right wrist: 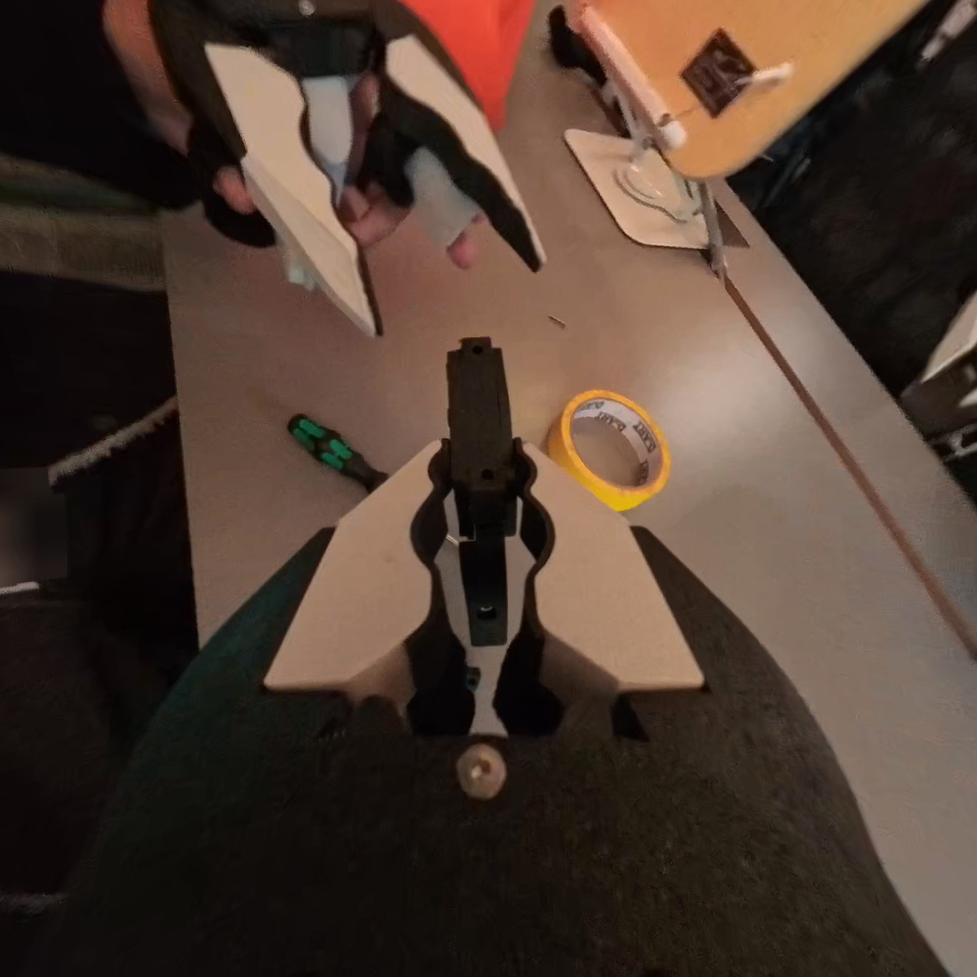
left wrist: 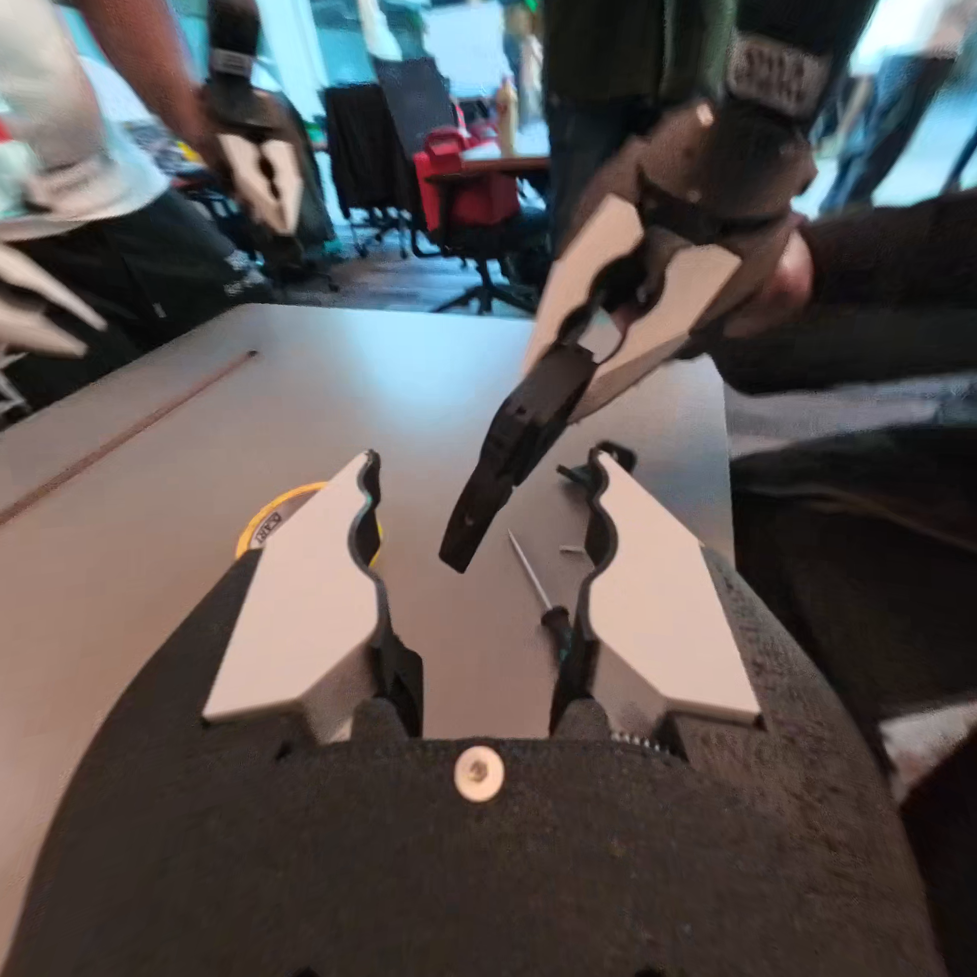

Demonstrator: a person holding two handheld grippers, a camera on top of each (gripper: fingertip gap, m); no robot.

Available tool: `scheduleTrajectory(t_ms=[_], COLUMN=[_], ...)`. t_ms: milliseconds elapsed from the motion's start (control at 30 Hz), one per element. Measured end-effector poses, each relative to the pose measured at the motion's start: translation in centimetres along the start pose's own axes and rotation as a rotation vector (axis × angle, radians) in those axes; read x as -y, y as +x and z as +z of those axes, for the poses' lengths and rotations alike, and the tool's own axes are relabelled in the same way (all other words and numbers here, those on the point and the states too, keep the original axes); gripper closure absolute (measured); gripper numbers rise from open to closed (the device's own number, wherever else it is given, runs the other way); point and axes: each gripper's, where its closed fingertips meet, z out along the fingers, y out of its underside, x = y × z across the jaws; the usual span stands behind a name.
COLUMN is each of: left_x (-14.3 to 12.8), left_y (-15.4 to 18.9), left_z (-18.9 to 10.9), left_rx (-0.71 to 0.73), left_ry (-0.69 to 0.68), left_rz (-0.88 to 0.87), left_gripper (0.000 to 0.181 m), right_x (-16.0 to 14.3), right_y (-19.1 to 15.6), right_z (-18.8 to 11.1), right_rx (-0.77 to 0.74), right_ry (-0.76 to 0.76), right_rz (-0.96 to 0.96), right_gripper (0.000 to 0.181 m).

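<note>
Above table [right wrist: 687, 555], frame centre: right gripper [right wrist: 478, 449] clamped on black plastic part [right wrist: 478, 417], long axis pointing away, toward top of frame. Left gripper [left wrist: 484, 460] spread, empty. Near yellow tape roll [right wrist: 608, 449], screwdriver [right wrist: 328, 449].

An office-like workspace: swivel chairs [left wrist: 476, 248] and a desk [left wrist: 497, 164] stand behind the grey table [left wrist: 317, 402], which carries a monitor stand [right wrist: 650, 185], tape [right wrist: 608, 449] and a screwdriver [right wrist: 328, 449].
</note>
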Motion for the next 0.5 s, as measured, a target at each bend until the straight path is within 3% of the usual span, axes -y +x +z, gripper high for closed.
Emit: scheduleTrajectory(t_ms=[100, 200, 367, 433, 500], left_x=[-1.0, -2.3, -2.1, -2.0, -1.7], left_y=[1.7, 3.3, 4.7, 4.8, 4.6], left_z=[0.7, 1.0, 1.2, 1.5, 2.0], left_rx=[-0.095, -0.189, -0.244, -0.260, -0.268], left_ry=[-0.099, -0.173, -0.173, -0.139, -0.110], left_rz=[0.045, 0.128, 0.170, 0.175, 0.143], left_gripper=[0.109, 0.154, 0.159, 0.159, 0.159], right_x=[1.4, 1.5, 1.4, 0.6, -0.3], right_y=[-2.1, -3.0, -3.8, -3.6, -3.7], right_z=[1.1, 1.5, 0.6, 0.4, 0.6], right_rx=[0.081, 0.132, 0.289, 0.328, 0.370], right_ry=[-0.022, -0.042, 0.077, 0.132, 0.138], right_rz=[-0.185, -0.199, 0.004, 0.102, 0.130], right_gripper=[0.160, 0.160, 0.158, 0.132, 0.131])
